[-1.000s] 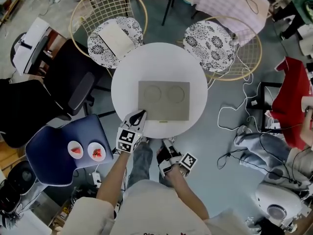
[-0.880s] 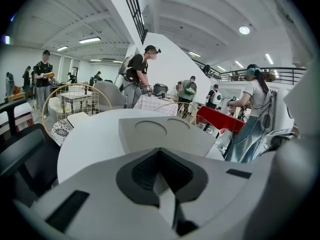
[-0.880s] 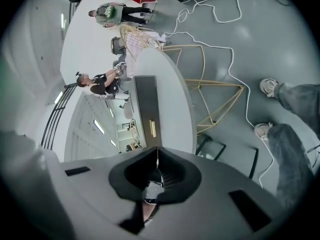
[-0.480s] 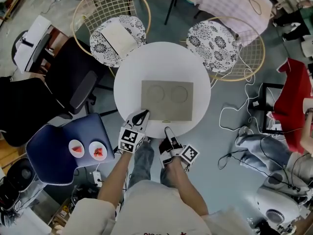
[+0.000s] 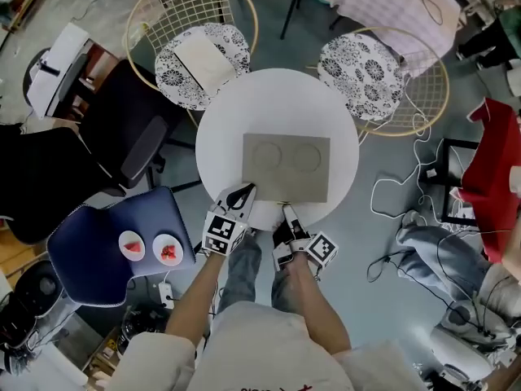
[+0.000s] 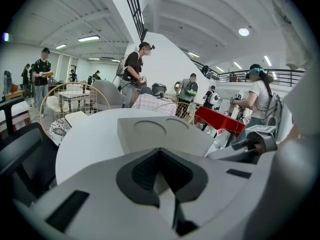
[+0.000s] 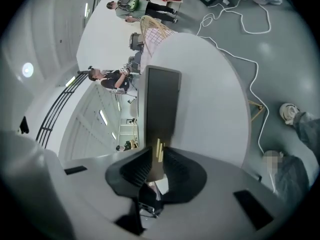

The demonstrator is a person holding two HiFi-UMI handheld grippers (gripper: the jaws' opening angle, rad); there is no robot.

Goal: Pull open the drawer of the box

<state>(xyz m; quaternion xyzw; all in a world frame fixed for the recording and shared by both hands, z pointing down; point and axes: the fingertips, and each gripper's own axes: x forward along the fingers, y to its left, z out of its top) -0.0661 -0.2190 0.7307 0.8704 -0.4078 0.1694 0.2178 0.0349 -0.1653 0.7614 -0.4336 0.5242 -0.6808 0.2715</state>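
Note:
A flat grey-beige box with two round recesses in its top lies on the round white table. A small gold drawer handle sits on its near face. My right gripper points at that face; in the right gripper view the handle stands between its closing jaws, and the pads do not press on it. My left gripper is shut, with its tip at the box's near left corner; the left gripper view shows the box just beyond its tip.
Two wire chairs with patterned cushions stand behind the table. A black office chair and a blue seat with two small plates are at the left. Cables lie on the floor at the right. Several people stand in the background.
My right gripper has moved forward from near my body to the box's near face, and its jaws have gone from shut to apart. The left gripper has stayed at the box's corner.

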